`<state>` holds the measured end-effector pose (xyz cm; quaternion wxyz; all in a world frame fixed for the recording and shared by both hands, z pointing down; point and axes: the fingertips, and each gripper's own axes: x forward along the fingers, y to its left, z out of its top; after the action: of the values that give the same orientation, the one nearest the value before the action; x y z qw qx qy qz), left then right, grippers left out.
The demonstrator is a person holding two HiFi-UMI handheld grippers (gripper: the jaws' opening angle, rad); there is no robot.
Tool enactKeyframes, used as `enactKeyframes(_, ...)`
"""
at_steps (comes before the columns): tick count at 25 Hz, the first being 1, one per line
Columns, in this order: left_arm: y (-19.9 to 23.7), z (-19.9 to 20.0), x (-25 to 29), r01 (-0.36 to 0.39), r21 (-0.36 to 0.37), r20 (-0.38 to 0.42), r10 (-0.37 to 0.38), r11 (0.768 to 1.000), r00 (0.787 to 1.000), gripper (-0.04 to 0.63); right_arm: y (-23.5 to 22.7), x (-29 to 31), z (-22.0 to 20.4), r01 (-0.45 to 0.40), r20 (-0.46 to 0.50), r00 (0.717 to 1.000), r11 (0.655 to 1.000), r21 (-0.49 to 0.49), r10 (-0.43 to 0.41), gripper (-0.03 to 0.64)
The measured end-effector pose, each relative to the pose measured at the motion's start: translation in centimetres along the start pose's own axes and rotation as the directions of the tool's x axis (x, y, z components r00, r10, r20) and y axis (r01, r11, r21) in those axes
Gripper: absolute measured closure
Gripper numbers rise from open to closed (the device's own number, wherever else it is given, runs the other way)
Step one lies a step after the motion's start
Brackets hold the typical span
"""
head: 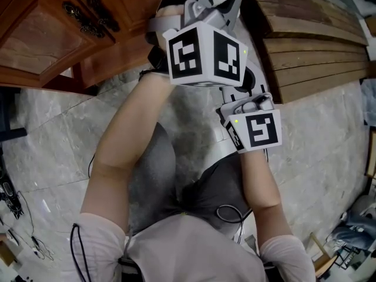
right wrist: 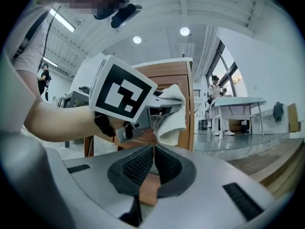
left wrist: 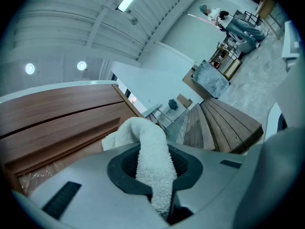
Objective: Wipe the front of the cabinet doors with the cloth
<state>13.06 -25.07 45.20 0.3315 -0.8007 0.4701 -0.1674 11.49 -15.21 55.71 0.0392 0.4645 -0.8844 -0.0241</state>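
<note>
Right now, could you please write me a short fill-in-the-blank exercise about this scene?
The left gripper is shut on a fluffy terry cloth coloured ___.
The right gripper has its jaws together, holding ___.
The brown cabinet door with dark metal handles is made of ___.
Missing words: white; nothing; wood.

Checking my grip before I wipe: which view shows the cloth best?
The left gripper view: the white cloth fills its middle, pinched between the left gripper's jaws. The right gripper view shows it from outside, hanging off that gripper before the cabinet. In the head view, the gripper's marker cube hides most of it.
</note>
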Motion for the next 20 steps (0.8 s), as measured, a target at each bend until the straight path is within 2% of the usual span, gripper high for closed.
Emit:
enactKeyframes(3,-0.2,0.1,-0.3,0.013,0.02,0.002,-0.013,1.0,1.0,0.522,0.0,-0.1,0.1,-0.007,0.005,1.0,1.0,-0.002,0.007,0.578)
enactKeyframes(7,-0.9,-1.2,-3.6,0.036,0.065,-0.013,-0.035,0.997,0.999,0.522,0.4,0.0,0.4,-0.025,0.016,1.0,1.0,-0.003,0.025,0.578)
enactKeyframes(20,2.6,-7.6,-13.5,-0.039,0.084,-0.152,0.052,0.996,0.987,0.522,4.6,2.3,0.6,-0.115,0.034,0.993,0.993,-0.029,0.116,0.578)
